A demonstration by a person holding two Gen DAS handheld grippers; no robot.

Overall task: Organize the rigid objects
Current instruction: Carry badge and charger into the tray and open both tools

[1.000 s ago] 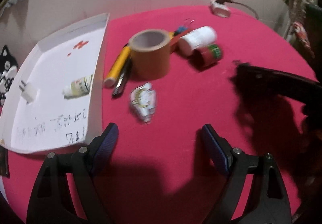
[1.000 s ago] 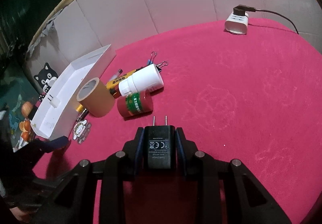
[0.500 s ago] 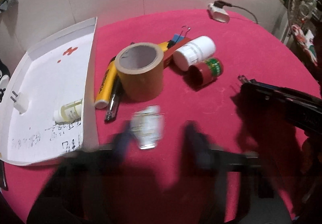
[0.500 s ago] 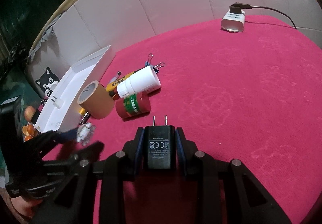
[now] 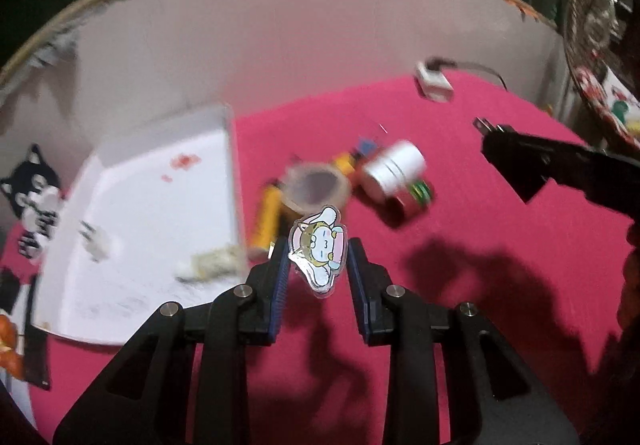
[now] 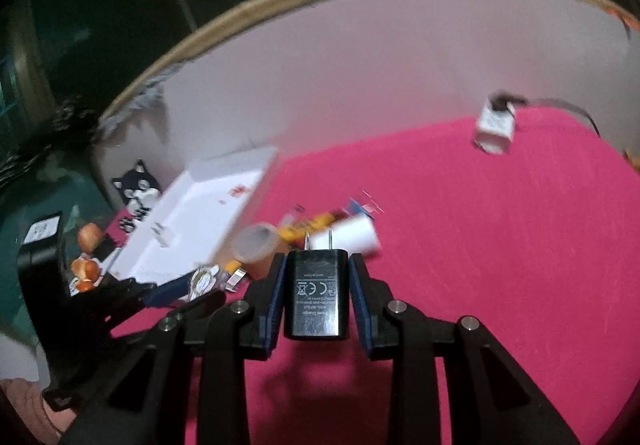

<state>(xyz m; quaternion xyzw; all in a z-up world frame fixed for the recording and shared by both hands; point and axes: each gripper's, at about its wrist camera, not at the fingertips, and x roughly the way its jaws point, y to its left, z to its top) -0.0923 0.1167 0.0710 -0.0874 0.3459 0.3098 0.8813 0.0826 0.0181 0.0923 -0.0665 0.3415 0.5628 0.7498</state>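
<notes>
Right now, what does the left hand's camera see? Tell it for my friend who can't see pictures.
The left gripper holds a little cartoon charm up above a pink table. Behind it lie a white tray, a tape roll and a white bottle, all blurry. At the right edge, the right gripper holds a black plug.

Off to my left, a black-and-white cat figure (image 5: 34,185) stands against the pale curved wall (image 5: 280,37), just past the edge of the pink-red worktop (image 5: 500,237). At the far edge of the worktop I see a white power strip (image 6: 495,124) with a dark plug and cable in it. Orange pieces (image 6: 86,263) lie low left, blurred.
</notes>
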